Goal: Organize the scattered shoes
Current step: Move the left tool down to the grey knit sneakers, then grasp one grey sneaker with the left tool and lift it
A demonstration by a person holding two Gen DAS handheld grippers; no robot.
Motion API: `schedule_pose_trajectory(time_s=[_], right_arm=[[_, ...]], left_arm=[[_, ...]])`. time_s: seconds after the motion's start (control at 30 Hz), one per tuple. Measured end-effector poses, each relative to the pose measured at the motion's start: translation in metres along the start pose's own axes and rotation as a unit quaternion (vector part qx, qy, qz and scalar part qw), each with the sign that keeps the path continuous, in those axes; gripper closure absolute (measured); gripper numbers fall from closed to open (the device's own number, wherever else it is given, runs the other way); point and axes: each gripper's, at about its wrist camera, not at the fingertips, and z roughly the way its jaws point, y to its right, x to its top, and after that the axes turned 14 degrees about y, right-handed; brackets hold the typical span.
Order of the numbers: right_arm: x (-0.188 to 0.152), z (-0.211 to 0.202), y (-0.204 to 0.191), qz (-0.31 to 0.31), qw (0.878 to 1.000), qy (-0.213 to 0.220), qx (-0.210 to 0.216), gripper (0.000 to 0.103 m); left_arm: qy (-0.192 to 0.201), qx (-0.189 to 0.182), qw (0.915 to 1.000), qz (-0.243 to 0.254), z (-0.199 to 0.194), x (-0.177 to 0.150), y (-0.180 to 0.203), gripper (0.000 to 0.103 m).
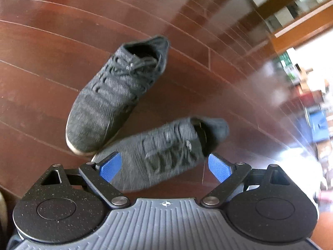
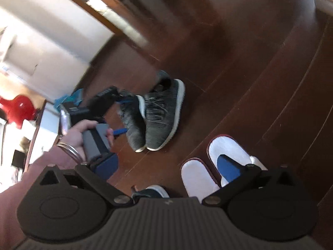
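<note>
Spread wide over the nearer sneaker [image 1: 158, 152], my left tool [image 1: 164, 167] holds nothing; I'd pinch mid-shoe, squarely.

Two dark grey knit lace-up sneakers with pale soles lie on the reddish-brown wooden plank floor [image 1: 41, 48]: one [image 1: 116, 95] further off and one [image 1: 158, 152] close to the camera. The right wrist view shows the same pair side by side, toes touching. Two white fabric slippers with dark red edging lie there too, one [image 2: 197, 177] beside the other [image 2: 229, 148]. One more dark shoe with a white sole [image 2: 153, 191] shows only in part. Each of the two grippers carries two blue pads.
</note>
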Motion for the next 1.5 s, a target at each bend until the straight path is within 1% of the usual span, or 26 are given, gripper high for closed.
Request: schedule_pose_trajectory(time_s=[0.1,0.2,0.33,0.4,0.5,0.67,0.7,0.73,0.77,0.83,0.87,0.93,1.03,1.07,1.1,1.2,1.27,1.37,1.43,1.5], right_arm=[[-0.009,0.004,0.011,0.013,1.0,0.004,-0.014,0.0],[-0.017,-0.003,0.021,0.016,0.999,0.004,-0.034,0.0],[-0.005,0.006,0.026,0.019,0.998,0.022,-0.064,0.0],[0.0,0.01,0.023,0.009,0.997,0.034,-0.067,0.0],[0.002,0.018,0.019,-0.007,0.998,0.034,-0.061,0.0],[-0.002,0.031,0.021,-0.021,0.999,0.008,-0.047,0.0],[-0.003,0.033,0.022,-0.023,0.999,0.004,-0.045,0.0],[-0.002,0.035,0.024,-0.023,0.999,0.002,-0.046,0.0],[-0.002,0.035,0.027,-0.019,0.999,0.001,-0.048,0.0],[-0.002,0.034,0.034,-0.012,0.999,-0.001,-0.051,0.0],[-0.001,0.033,0.037,-0.007,0.999,-0.003,-0.053,0.0],[-0.002,0.029,0.048,0.007,0.998,-0.009,-0.061,0.0],[-0.004,0.025,0.061,0.017,0.996,-0.015,-0.084,0.0],[-0.004,0.024,0.064,0.023,0.996,-0.016,-0.088,0.0],[-0.005,0.021,0.067,0.033,0.995,-0.016,-0.091,0.0],[-0.005,0.014,0.076,0.06,0.993,-0.015,-0.101,0.0],[-0.006,0.009,0.082,0.079,0.991,-0.014,-0.108,0.0],[-0.006,0.002,0.09,0.106,0.987,-0.012,-0.118,0.0],[-0.005,-0.006,0.094,0.121,0.985,-0.006,-0.124,0.0],[-0.003,-0.02,0.101,0.143,0.981,0.006,-0.133,0.0]], left_arm=[[0.011,0.005,0.9998,-0.016,0.003,0.005,0.005,0.009],[0.011,0.01,0.9999,-0.009,0.007,0.008,0.016,0.009],[0.005,0.005,0.9999,0.008,0.017,0.008,0.033,0.009],[-0.003,0.003,0.9999,0.011,0.02,0.006,0.038,0.009],[-0.014,0.002,0.9999,0.01,0.038,0.0,0.044,0.009],[-0.03,0.004,0.9994,0.014,0.066,-0.005,0.052,0.009],[-0.033,0.012,0.9991,0.021,0.071,-0.006,0.054,0.011],[-0.037,0.02,0.9987,0.028,0.077,-0.008,0.055,0.014],[-0.039,0.03,0.9982,0.035,0.081,-0.009,0.055,0.021],[-0.038,0.058,0.9961,0.054,0.089,-0.013,0.053,0.024],[-0.039,0.064,0.9953,0.061,0.092,-0.014,0.051,0.027],[-0.042,0.057,0.9943,0.08,0.095,-0.018,0.051,0.029],[-0.054,0.063,0.9893,0.12,0.097,-0.019,0.059,0.043],[-0.058,0.065,0.9873,0.133,0.097,-0.019,0.062,0.051],[-0.063,0.064,0.9858,0.142,0.096,-0.019,0.064,0.055],[-0.078,0.056,0.9799,0.175,0.09,-0.018,0.072,0.058],[-0.079,0.048,0.9778,0.188,0.082,-0.017,0.075,0.059],[-0.08,0.028,0.9732,0.214,0.068,-0.016,0.081,0.062],[-0.083,0.008,0.9691,0.232,0.051,-0.017,0.089,0.064],[-0.088,-0.009,0.9635,0.253,0.034,-0.025,0.099,0.066]])
